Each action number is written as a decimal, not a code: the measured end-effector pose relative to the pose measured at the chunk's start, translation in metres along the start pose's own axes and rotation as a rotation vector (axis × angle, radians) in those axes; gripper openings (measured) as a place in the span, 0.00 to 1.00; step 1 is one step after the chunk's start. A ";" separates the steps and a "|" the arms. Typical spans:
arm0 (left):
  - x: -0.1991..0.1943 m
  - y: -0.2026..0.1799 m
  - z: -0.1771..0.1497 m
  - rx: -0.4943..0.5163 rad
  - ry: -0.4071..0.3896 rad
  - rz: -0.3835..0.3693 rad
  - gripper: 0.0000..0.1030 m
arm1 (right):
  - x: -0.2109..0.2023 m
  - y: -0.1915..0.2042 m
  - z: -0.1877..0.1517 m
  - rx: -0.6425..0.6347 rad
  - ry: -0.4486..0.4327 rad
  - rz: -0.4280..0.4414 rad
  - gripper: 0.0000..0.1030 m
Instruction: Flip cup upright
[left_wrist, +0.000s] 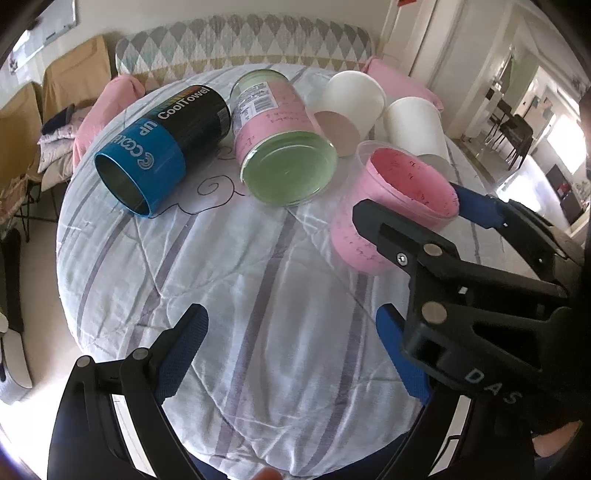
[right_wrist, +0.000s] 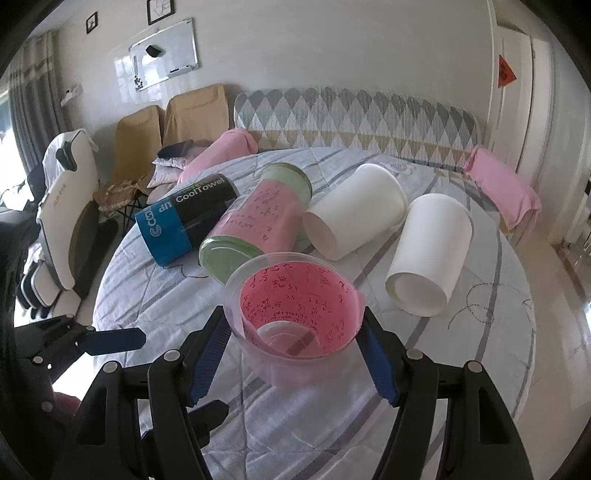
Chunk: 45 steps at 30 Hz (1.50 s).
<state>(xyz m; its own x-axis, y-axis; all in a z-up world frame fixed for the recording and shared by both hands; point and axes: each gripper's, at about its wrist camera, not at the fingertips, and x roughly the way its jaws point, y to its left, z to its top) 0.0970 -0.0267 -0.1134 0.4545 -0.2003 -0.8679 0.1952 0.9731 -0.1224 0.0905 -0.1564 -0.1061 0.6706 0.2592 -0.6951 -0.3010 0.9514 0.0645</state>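
With the right gripper (right_wrist: 293, 338) clasping the pink-lined clear cup (right_wrist: 295, 317) and the left gripper (left_wrist: 291, 354) released, level its mouth before setting it on the worktop (right_wrist: 258, 424).

two white cups (right_wrist: 356, 218) (right_wrist: 430, 254), three other cups (right_wrist: 299, 314) (right_wrist: 255, 229) (right_wrist: 184, 218)

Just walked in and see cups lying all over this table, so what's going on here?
A person is working with two handheld grippers. The right gripper has its jaws around the clear cup with the pink paper lining, which stands mouth up on the striped cloth. The left gripper is open and holds nothing. Still on their sides: the blue and black can, the pink and green jar, and two white paper cups.
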 end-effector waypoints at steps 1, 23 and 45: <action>0.000 0.000 -0.001 0.003 0.000 0.002 0.91 | -0.001 0.000 -0.001 -0.005 -0.001 -0.002 0.68; -0.016 -0.011 -0.018 0.052 -0.017 0.014 0.94 | -0.018 0.006 -0.005 0.025 -0.005 0.073 0.77; -0.090 -0.027 -0.037 0.034 -0.312 0.267 0.98 | -0.093 -0.017 -0.006 0.020 -0.117 -0.090 0.78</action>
<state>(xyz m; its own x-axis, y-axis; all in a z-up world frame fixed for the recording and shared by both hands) 0.0186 -0.0306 -0.0500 0.7339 0.0283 -0.6787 0.0612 0.9923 0.1075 0.0291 -0.1975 -0.0465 0.7694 0.1890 -0.6102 -0.2233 0.9745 0.0204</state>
